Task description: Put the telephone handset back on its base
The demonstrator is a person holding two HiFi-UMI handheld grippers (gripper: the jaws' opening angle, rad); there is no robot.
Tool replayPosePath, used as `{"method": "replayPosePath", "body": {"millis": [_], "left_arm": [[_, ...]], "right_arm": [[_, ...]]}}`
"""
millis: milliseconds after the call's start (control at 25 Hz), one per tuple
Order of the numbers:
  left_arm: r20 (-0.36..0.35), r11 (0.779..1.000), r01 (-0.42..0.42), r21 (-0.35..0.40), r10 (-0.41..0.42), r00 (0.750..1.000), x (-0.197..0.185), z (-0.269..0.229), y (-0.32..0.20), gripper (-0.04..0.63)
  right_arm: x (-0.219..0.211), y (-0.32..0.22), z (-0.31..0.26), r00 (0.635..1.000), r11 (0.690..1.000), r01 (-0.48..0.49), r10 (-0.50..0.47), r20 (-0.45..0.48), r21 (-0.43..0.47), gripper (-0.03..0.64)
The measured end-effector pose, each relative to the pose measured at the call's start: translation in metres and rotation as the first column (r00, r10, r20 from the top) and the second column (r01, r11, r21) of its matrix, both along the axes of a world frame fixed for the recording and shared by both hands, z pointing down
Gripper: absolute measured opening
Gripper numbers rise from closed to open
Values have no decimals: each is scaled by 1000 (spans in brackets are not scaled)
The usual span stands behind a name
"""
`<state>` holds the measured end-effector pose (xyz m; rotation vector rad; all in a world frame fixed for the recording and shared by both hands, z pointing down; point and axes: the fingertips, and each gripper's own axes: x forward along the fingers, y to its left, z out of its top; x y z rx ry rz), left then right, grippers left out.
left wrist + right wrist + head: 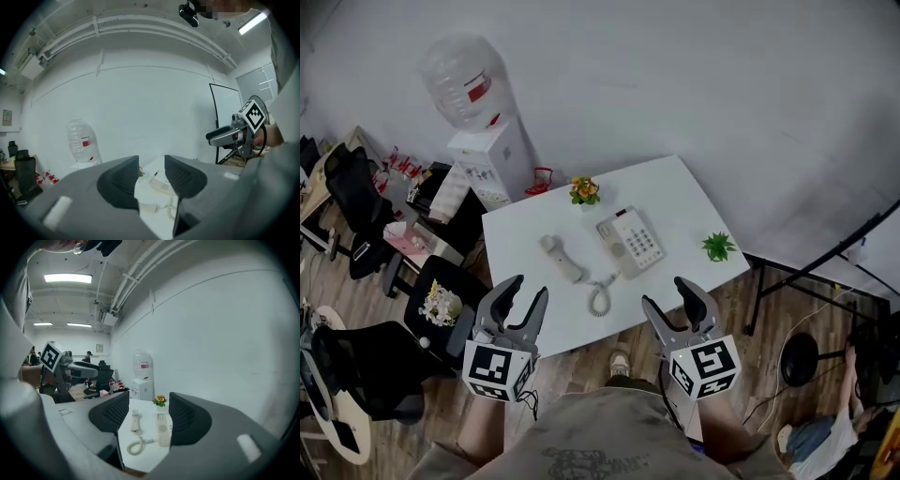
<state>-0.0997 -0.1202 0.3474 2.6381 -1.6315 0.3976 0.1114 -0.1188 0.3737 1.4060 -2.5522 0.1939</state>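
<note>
The cream handset (561, 258) lies off its base on the white table (675, 192), left of the keypad base (631, 242); a coiled cord (600, 295) joins them. Both grippers hover in front of the table's near edge, apart from the phone. My left gripper (528, 292) is open and empty; between its jaws I see the handset (149, 207) and base (161, 184). My right gripper (667, 295) is open and empty too, and its own view frames the handset (135, 420), base (164, 430) and cord (136, 446).
A small flower pot (585, 190) stands at the table's far edge and a green plant (718, 247) at its right end. A water dispenser (487, 141) and black office chairs (356, 211) stand to the left. A black stand (797, 361) is at the right.
</note>
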Motion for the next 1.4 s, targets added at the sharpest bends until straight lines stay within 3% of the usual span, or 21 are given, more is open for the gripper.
{"method": "replayPosePath", "body": {"millis": [400,760,1400], "left_arm": [[-6,990,139,2,-139,990,9,2,-51,169],[-11,969,245,-2,-245,969,-19,2,-58,169],[14,967,248,-60,-248,969,-70,11,-60,169]], "right_arm": [[4,-85,-6,990,989,144,-144,-7,19,276],[-19,-116,-11,973,972,232,-232,2,28,276],[-74,-124,5,966,965,256,-254,49,-47,278]]}}
